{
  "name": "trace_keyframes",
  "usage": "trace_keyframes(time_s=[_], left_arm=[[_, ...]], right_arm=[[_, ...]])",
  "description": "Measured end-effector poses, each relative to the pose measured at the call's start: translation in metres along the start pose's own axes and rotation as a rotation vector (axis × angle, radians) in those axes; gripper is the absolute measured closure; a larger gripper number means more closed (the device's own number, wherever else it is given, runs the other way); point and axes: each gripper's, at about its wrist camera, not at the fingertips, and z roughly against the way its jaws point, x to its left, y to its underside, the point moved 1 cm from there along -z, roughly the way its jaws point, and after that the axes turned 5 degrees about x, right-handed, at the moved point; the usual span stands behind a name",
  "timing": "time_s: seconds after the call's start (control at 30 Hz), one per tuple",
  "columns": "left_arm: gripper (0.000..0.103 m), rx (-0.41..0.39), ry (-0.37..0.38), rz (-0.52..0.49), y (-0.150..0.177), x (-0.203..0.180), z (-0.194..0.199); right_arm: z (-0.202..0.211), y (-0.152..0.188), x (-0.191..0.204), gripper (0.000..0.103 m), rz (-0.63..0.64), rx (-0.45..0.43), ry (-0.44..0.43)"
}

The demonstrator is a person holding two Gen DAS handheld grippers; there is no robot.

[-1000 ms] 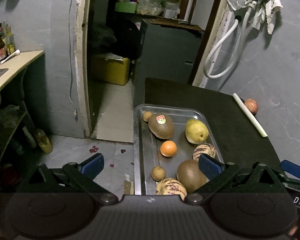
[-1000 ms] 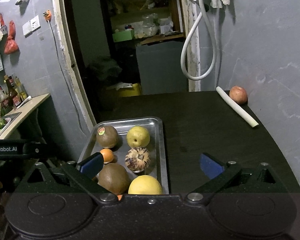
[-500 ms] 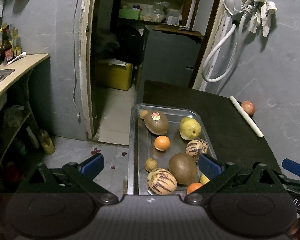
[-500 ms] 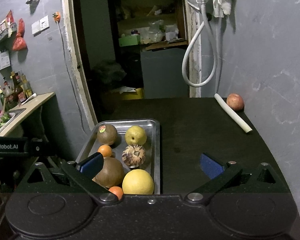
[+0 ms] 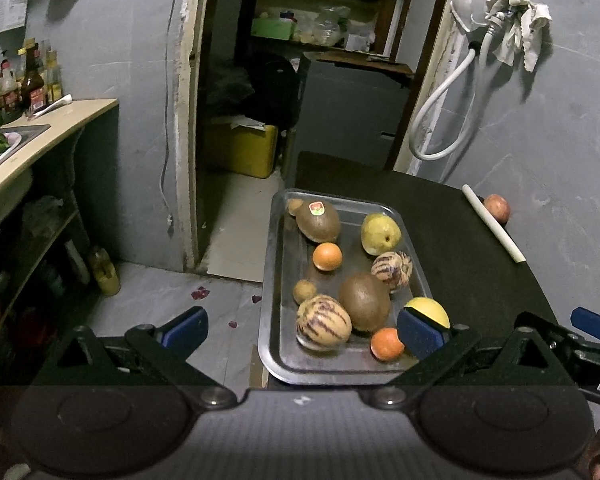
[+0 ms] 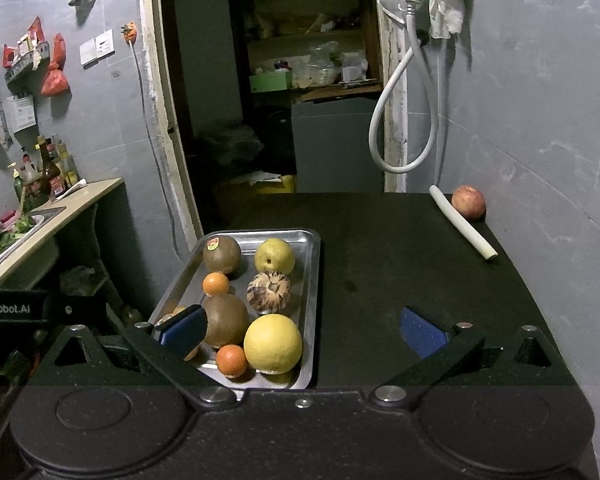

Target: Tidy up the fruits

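Observation:
A steel tray (image 5: 274, 280) (image 6: 314, 264) sits at the left edge of a dark table (image 6: 400, 248). It holds several fruits: two brown kiwis (image 5: 318, 220) (image 5: 364, 302), a yellow pear (image 5: 380, 234), two striped melons (image 5: 322, 322) (image 5: 392, 266), two oranges (image 5: 327, 256) (image 5: 386, 344) and a yellow citrus (image 6: 273, 343). A red apple (image 6: 468, 202) lies at the table's far right by the wall. My left gripper (image 5: 300, 330) is open and empty, in front of the tray. My right gripper (image 6: 302, 326) is open and empty, over the tray's near right corner.
A white stalk (image 6: 462, 222) lies next to the apple. A white hose (image 6: 400, 112) hangs on the wall behind the table. A counter with bottles (image 5: 28, 80) and a sink (image 5: 4, 148) stands at the left. A doorway with a yellow box (image 5: 242, 152) opens beyond.
Both grippers have pulled back and risen from the tray, so more of it and its near fruits show. Both stay open. No fruit has moved.

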Motion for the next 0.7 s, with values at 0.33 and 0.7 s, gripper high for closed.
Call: trace_keyframes(time_s=[0.33, 0.7], left_arm=[[0.001, -0.005, -0.009, 0.010, 0.022, -0.003, 0.021], [0.001, 0.002, -0.022, 0.029, 0.048, -0.003, 0.038]], right_arm=[[0.019, 0.014, -0.001, 0.001, 0.017, 0.001, -0.019], [0.038, 0.033, -0.003, 0.001, 0.033, 0.010, -0.029]])
